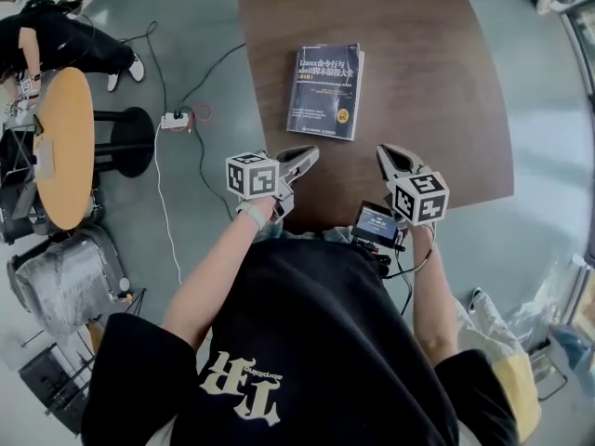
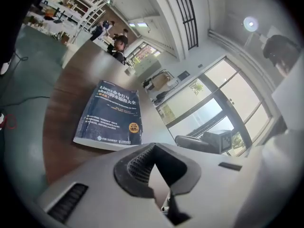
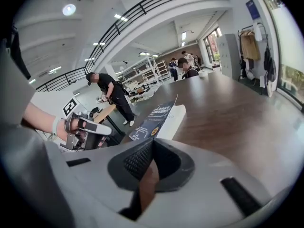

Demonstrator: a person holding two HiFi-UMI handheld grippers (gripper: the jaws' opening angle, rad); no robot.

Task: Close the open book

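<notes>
Both forearms reached forward to the near edge of the bench (image 1: 437, 72), short of the closed book (image 1: 325, 91). The left hand-held gripper (image 1: 310, 153) and right hand-held gripper (image 1: 382, 152) pointed slightly downward, each clenched on nothing.

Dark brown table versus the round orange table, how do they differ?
The dark brown table is darker and looks larger than the round orange table. The dark brown table carries a closed book; the round orange table stands off to the left beside a black stool. Both have flat, smooth tops.
</notes>
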